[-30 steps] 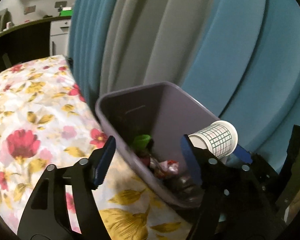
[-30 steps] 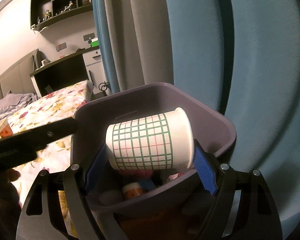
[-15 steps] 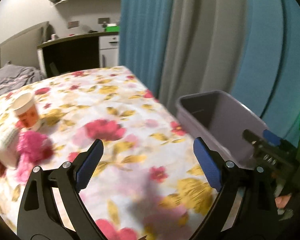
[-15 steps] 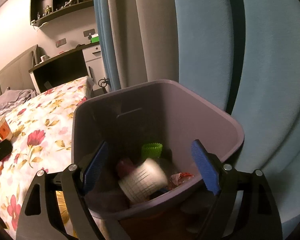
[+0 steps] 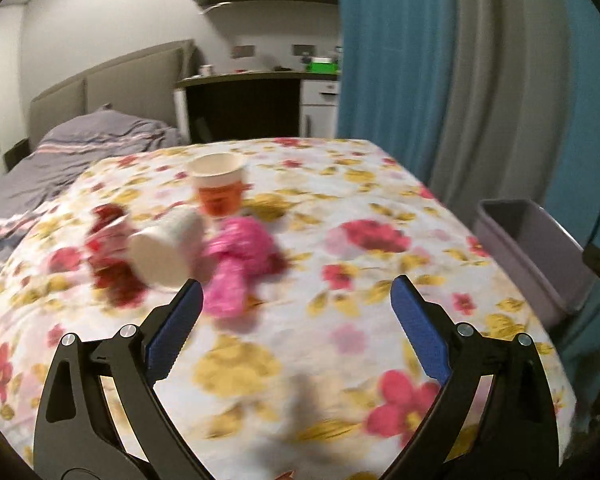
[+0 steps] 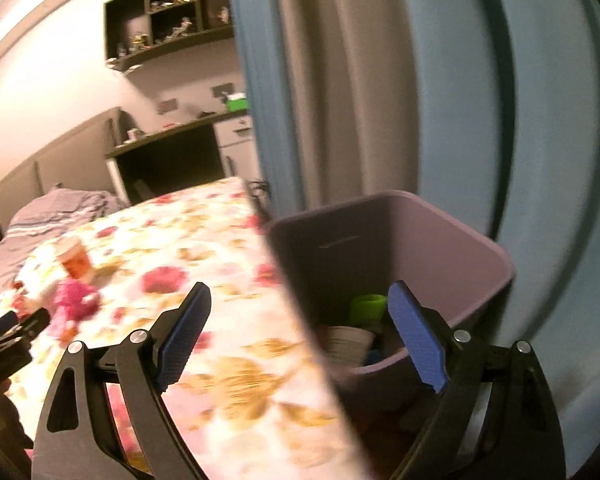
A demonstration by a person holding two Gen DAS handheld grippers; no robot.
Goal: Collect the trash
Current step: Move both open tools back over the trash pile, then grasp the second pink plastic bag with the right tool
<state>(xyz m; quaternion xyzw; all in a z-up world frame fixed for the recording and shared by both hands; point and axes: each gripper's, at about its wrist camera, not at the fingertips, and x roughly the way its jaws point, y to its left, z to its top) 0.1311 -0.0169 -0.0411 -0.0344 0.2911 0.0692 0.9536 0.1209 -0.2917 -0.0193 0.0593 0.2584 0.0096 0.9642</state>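
My left gripper (image 5: pixel 296 284) hovers over the flowered cloth (image 5: pixel 360 208), its jaws opening with nothing between them. Just ahead of it lie a white cup on its side (image 5: pixel 166 246), a crumpled pink wrapper (image 5: pixel 238 264) and a red wrapper (image 5: pixel 108 248). Behind them an orange-banded paper cup (image 5: pixel 219 188) stands upright. My right gripper (image 6: pixel 300 286) hangs at the near rim of the purple bin (image 6: pixel 440 248), jaws opening and empty. Inside the bin lie a checked paper cup (image 6: pixel 348 344) and a green cup (image 6: pixel 366 308).
The bin (image 5: pixel 528 256) stands off the cloth's right edge, against blue and grey curtains (image 5: pixel 460 80). A bed with a grey striped blanket (image 5: pixel 60 152) and a dark desk (image 5: pixel 244 104) lie beyond the cloth. Wall shelves (image 6: pixel 168 12) hang above.
The right gripper let go of the checked cup, which dropped into the bin, then drew back and swung left. The left gripper swung from the bin to the trash on the cloth.
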